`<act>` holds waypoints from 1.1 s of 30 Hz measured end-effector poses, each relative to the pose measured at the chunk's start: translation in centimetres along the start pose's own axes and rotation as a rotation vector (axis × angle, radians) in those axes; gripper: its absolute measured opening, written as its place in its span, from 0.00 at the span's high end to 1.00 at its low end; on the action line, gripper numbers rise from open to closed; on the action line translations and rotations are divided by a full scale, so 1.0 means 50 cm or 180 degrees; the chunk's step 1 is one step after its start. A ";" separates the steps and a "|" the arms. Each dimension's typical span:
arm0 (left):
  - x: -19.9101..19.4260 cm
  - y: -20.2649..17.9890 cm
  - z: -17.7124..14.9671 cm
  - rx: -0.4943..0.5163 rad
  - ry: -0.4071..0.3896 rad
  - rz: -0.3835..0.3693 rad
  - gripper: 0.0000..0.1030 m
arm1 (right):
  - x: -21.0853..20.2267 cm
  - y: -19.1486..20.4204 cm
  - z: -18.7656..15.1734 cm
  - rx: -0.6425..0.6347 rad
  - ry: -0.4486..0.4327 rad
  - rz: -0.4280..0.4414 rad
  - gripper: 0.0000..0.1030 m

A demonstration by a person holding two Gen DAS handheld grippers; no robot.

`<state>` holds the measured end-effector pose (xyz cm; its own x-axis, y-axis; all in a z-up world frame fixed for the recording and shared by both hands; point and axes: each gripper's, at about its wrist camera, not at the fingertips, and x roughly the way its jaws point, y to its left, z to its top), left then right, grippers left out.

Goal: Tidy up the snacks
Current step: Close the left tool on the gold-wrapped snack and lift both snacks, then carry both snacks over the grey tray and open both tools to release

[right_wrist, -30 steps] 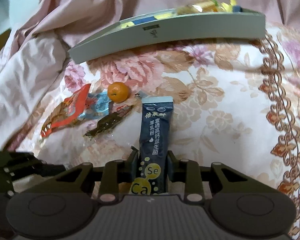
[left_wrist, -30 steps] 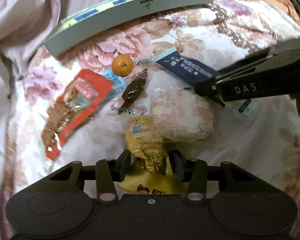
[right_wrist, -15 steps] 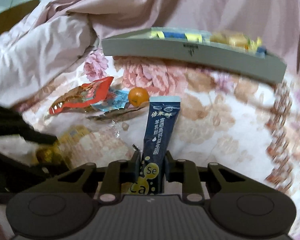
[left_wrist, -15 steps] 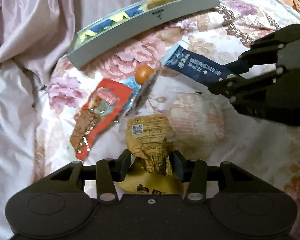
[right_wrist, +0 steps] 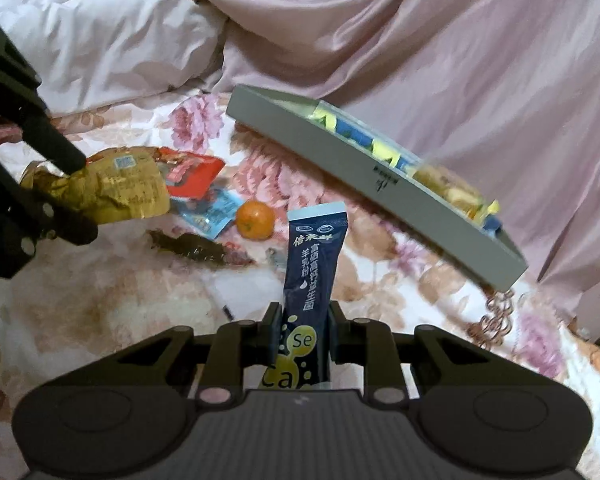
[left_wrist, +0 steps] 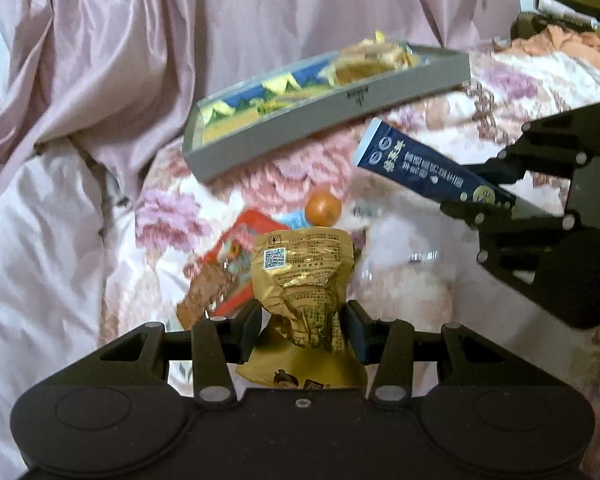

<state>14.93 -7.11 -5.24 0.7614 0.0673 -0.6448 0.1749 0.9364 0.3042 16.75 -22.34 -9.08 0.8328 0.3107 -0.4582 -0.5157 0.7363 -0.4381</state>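
A: Which parts of the gold packet (left_wrist: 300, 280) are hidden?
B: Its lower end, behind the left gripper's (left_wrist: 302, 330) housing.

A: And the navy sachet (right_wrist: 314, 280)?
B: Its base sinks out of sight between the right gripper's (right_wrist: 300, 334) pads.

A: Can the grey tray's (right_wrist: 340, 152) contents be read?
B: No; blurred yellow and blue wrappers only. The red packet (left_wrist: 228, 268) is partly covered and smeared.

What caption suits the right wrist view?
Right gripper shut on a blue sachet, grey tray of snacks ahead on the flowered bedspread.
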 end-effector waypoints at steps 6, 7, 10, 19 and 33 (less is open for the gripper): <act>-0.011 0.014 0.060 -0.0162 -0.0348 0.0048 0.54 | -0.026 -0.009 0.018 -0.0070 -0.0312 -0.0205 0.75; -0.013 0.018 0.071 -0.0191 -0.0400 0.0071 0.54 | -0.029 -0.013 0.021 -0.0051 -0.0370 -0.0251 0.75; -0.018 0.027 0.106 -0.0279 -0.0567 0.0136 0.54 | -0.036 -0.033 0.027 0.0063 -0.0510 -0.0376 0.75; -0.002 0.051 0.200 -0.0788 -0.0795 0.0184 0.53 | -0.044 -0.113 0.037 0.0658 -0.0795 -0.0641 0.75; 0.104 0.063 0.303 -0.1385 -0.0988 0.0305 0.53 | -0.009 -0.180 0.009 0.1076 -0.0848 -0.0825 0.75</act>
<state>28.89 -9.02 3.00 0.9214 0.1161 -0.3710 -0.1287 0.9916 -0.0095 21.11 -28.83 -4.58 0.9701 0.2019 -0.1349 -0.2277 0.9495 -0.2159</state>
